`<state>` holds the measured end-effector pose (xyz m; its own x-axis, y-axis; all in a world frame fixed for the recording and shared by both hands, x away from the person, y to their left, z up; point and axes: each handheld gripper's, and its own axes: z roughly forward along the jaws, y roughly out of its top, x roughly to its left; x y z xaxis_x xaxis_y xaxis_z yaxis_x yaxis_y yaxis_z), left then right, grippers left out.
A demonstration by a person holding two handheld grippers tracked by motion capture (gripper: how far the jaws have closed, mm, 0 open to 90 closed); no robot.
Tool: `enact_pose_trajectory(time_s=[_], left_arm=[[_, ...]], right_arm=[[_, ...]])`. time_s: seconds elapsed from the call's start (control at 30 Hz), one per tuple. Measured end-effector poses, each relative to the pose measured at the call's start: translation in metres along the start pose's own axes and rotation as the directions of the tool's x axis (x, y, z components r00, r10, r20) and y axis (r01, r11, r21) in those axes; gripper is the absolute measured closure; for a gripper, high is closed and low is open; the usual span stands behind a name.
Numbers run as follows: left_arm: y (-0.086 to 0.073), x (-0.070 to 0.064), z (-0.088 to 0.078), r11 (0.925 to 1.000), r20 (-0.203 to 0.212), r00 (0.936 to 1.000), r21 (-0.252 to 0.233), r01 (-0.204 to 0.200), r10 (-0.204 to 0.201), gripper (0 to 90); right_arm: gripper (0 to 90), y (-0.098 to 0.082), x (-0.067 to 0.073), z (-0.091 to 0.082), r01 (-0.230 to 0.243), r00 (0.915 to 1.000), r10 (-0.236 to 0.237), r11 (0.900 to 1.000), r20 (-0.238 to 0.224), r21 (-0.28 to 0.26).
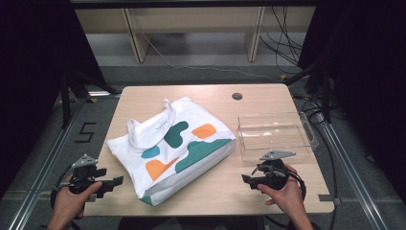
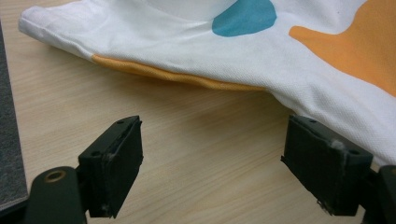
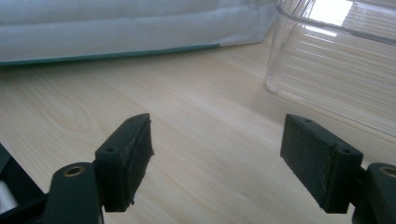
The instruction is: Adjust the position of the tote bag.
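Tote bag (image 1: 174, 146) lies flat mid-bench, handles (image 1: 143, 128) toward the far left, a clear tray (image 1: 275, 135) just to its right. It looks light and floppy, thin cloth that'll sag and bunch, so I'd pinch a handle loop or the hemmed edge instead of the flat panel. Left gripper (image 1: 114, 183) sits near the bag's left edge, right gripper (image 1: 248, 179) near the tray; both have jaws spread wide with nothing in them. Can't tell if anything's inside the bag, and its mouth is hard to make out.
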<state>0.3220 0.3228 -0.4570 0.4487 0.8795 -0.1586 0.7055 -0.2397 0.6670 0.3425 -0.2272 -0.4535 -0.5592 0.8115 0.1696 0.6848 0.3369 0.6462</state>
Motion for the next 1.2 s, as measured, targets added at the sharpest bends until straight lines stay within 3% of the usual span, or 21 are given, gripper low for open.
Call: enact_pose_trajectory(time_s=[0.03,0.13,0.23,0.27,0.3,0.33,0.43,0.47,0.5,0.6,0.63,0.67,0.7,0.8,0.87,0.9,0.93,0.97,1.03,1.1,1.2], left_arm=[[0.0,0.0,-0.001,1.0,0.001,1.0,0.002,-0.001,0.001,19.1],[0.0,0.0,-0.002,1.0,0.007,1.0,-0.01,-0.001,0.001,19.2],[0.001,-0.002,-0.002,0.9992,0.011,0.9998,-0.035,0.02,-0.019,19.2],[0.001,-0.005,0.0,0.9966,0.016,0.9985,-0.064,0.053,-0.052,19.2],[0.0,-0.003,-0.002,0.9991,0.018,0.9997,-0.041,0.016,-0.015,19.2],[0.001,-0.006,0.0,0.9979,0.023,0.999,-0.051,0.04,-0.039,19.2],[0.001,-0.009,0.0,0.9972,0.047,0.998,-0.06,0.044,-0.041,19.5],[0.001,-0.011,-0.001,0.9975,0.056,0.9977,-0.058,0.04,-0.037,19.9],[0.002,-0.013,0.0,0.9957,0.073,0.996,-0.074,0.056,-0.051,19.9],[0.004,-0.019,-0.001,0.9932,0.096,0.9947,-0.106,0.048,-0.038,20.9],[0.005,-0.018,-0.003,0.996,0.099,0.995,-0.088,0.014,-0.005,21.3],[0.005,-0.018,-0.003,0.996,0.099,0.995,-0.088,0.014,-0.005,21.3],[0.006,-0.025,-0.002,0.9923,0.125,0.9918,-0.118,0.039,-0.024,21.3],[0.008,-0.031,-0.004,0.9912,0.153,0.9881,-0.128,0.033,-0.013,21.7],[0.01,-0.041,-0.004,0.9901,0.185,0.9828,-0.139,0.02,0.006,24.6],[0.011,-0.051,-0.002,0.9907,0.231,0.9724,-0.136,-0.003,0.035,25.9],[0.012,-0.056,-0.002,0.9919,0.257,0.9653,-0.127,-0.013,0.046,26.4],[0.012,-0.061,-0.002,0.9913,0.276,0.9597,-0.13,-0.016,0.052,27.9],[0.013,-0.069,-0.001,0.9899,0.281,0.9567,-0.136,-0.039,0.076,29.7],[0.013,-0.075,0.0,0.9899,0.31,0.9466,-0.132,-0.051,0.09,32.1],[0.013,-0.084,0.005,0.9909,0.352,0.9293,-0.111,-0.075,0.11,35.8]], right_arm=[[27.7,-0.001,-0.001,0.002,0.018,0.9998,-0.018,0.999,0.012,-0.033],[27.6,0.001,0.0,-0.001,0.015,0.9998,-0.015,1.0,0.011,0.006],[27.6,0.001,-0.001,0.002,0.018,0.9991,-0.018,1.0,-0.04,-0.012],[27.9,0.0,0.002,0.002,0.015,0.9998,-0.015,1.0,0.013,-0.004],[29.3,0.001,0.0,0.003,0.036,0.9993,-0.036,0.999,0.008,-0.01],[30.2,0.0,0.001,0.004,0.032,0.9994,-0.032,0.999,0.01,-0.021],[30.2,0.0,0.002,0.004,-0.005,1.0,0.005,1.0,-0.002,-0.003],[30.3,0.0,0.0,0.004,0.022,0.9998,-0.022,1.0,0.005,-0.005],[30.3,0.001,0.002,0.003,-0.026,0.9985,0.026,0.999,-0.048,0.019],[31.4,0.001,-0.004,0.005,0.051,0.9977,-0.052,0.998,-0.044,-0.028],[32.1,0.002,-0.001,0.002,0.006,0.998,-0.006,1.0,-0.062,0.0],[32.1,0.002,-0.001,0.002,0.006,0.998,-0.006,1.0,-0.062,0.0],[32.2,0.003,0.001,0.002,0.034,0.9993,-0.034,0.999,-0.013,0.004],[33.8,0.002,0.003,0.004,0.025,0.9997,-0.025,0.999,-0.005,-0.023],[36.0,0.002,0.005,0.006,0.022,0.9996,-0.023,0.999,-0.015,-0.031],[39.1,0.003,0.004,0.004,0.066,0.9978,-0.066,0.998,-0.009,0.008],[42.0,0.002,0.009,0.005,0.019,0.9996,-0.02,1.0,-0.018,-0.015],[44.9,0.002,0.008,0.007,0.049,0.9985,-0.049,0.998,-0.023,-0.041],[53.3,0.004,0.008,0.004,0.076,0.9967,-0.076,0.997,-0.028,-0.015],[60.4,0.004,0.012,0.006,0.064,0.9967,-0.066,0.997,-0.047,-0.051],[70.4,0.006,0.017,0.011,0.125,0.9916,-0.127,0.989,-0.024,-0.077]])
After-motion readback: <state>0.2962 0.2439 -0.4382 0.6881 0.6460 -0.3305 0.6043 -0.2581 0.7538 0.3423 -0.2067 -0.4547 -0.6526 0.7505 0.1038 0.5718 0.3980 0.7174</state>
